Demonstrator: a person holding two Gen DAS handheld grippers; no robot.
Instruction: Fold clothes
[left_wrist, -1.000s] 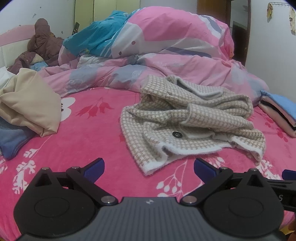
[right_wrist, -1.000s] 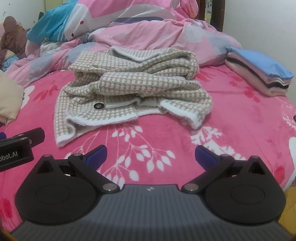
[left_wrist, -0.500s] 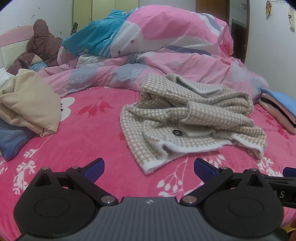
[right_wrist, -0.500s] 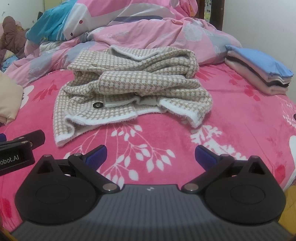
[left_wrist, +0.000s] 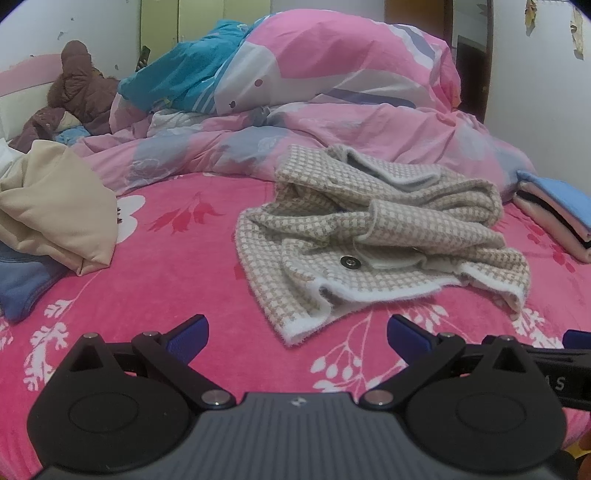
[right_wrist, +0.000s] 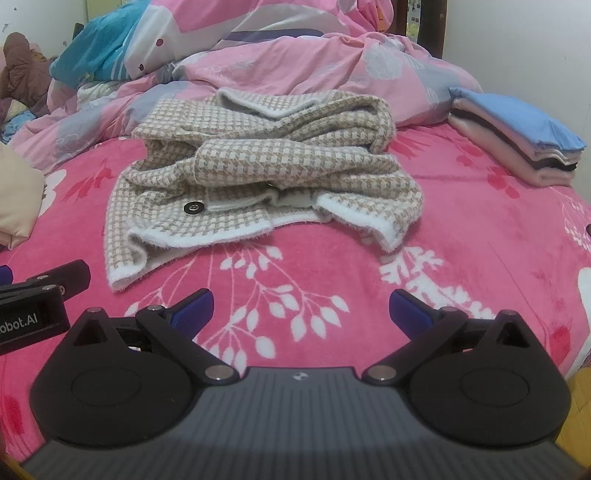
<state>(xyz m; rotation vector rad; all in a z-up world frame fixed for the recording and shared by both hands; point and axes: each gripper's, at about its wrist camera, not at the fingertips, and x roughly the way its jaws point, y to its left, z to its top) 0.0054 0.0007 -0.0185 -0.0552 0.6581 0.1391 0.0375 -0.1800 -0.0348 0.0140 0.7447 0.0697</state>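
Hovering over the near edge of the pink floral bed (right_wrist: 480, 236), my left claw (left_wrist: 297, 332) and right claw (right_wrist: 301, 310) both gape wide, grasping nothing. My checked beige jacket (right_wrist: 266, 173) lies crumpled mid-bed, its hem just ahead of my fingertips. Folded clothes (right_wrist: 517, 147) are stacked at the right edge, a cream garment (left_wrist: 55, 210) at the left, a rumpled duvet (left_wrist: 332, 103) behind.
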